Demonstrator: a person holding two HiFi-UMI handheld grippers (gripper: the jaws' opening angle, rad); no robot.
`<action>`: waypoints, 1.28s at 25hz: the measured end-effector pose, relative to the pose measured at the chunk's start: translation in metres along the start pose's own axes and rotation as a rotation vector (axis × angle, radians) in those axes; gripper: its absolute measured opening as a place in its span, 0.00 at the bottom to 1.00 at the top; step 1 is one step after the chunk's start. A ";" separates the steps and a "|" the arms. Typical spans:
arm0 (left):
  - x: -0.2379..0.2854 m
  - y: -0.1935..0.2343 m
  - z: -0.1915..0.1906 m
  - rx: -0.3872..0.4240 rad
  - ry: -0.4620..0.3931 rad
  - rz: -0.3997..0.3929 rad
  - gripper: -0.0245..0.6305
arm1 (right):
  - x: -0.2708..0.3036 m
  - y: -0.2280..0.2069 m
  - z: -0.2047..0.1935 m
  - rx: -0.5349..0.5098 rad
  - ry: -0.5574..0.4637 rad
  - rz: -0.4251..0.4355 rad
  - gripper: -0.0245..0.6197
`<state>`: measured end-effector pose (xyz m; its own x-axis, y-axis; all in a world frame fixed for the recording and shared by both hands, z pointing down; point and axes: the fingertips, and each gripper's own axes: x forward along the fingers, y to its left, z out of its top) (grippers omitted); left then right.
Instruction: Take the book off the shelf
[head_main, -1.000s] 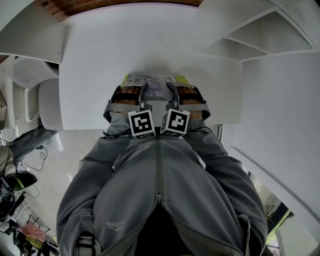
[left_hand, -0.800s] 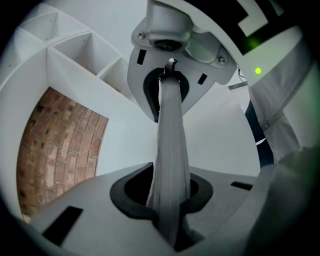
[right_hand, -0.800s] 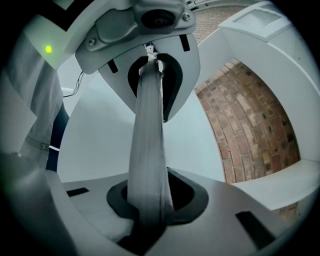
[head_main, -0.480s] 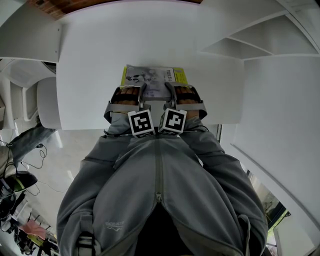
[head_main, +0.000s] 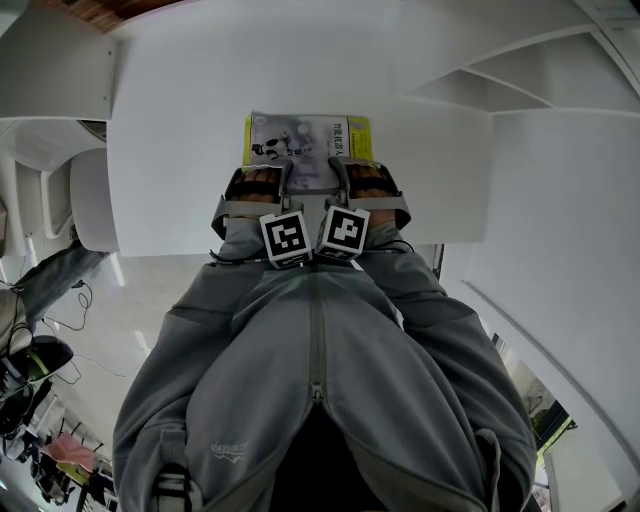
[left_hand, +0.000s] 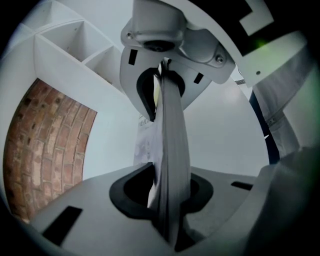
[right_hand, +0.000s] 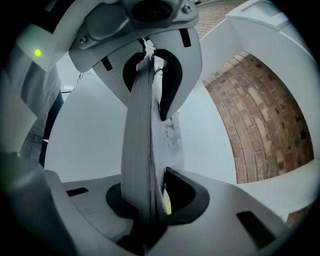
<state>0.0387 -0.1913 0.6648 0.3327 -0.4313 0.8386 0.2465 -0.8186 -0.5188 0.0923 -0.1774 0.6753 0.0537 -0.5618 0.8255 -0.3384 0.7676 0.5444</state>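
Observation:
The book (head_main: 305, 150) has a grey picture cover with yellow edges and hangs flat over the white table (head_main: 170, 130). My left gripper (head_main: 264, 178) is shut on its near edge at the left, and my right gripper (head_main: 360, 176) is shut on the same edge at the right. In the left gripper view the book (left_hand: 172, 135) runs edge-on between the upper and lower jaws of the left gripper (left_hand: 162, 145). The right gripper view shows the book (right_hand: 139, 135) clamped the same way in the right gripper (right_hand: 149, 145).
The white shelf (head_main: 500, 75) with open compartments stands at the upper right; its cells (left_hand: 75, 45) also show beside a brick wall (left_hand: 45, 150). A white chair (head_main: 85, 200) stands left of the table. The person's grey jacket (head_main: 320, 380) fills the foreground.
Both grippers have come down with the book held between them. More of its cover shows over the table than before.

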 end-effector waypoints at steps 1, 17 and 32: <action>0.002 -0.004 0.000 -0.002 0.004 -0.011 0.17 | 0.002 0.001 -0.001 -0.008 0.003 0.000 0.18; 0.008 -0.047 -0.014 -0.022 0.049 -0.184 0.36 | 0.005 0.044 -0.004 -0.080 0.010 0.125 0.36; -0.010 -0.064 -0.015 -0.057 0.041 -0.228 0.43 | -0.021 0.073 -0.006 -0.012 -0.008 0.148 0.39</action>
<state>0.0063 -0.1403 0.6925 0.2366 -0.2467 0.9398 0.2593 -0.9161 -0.3058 0.0724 -0.1083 0.6987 -0.0036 -0.4447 0.8957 -0.3310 0.8457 0.4185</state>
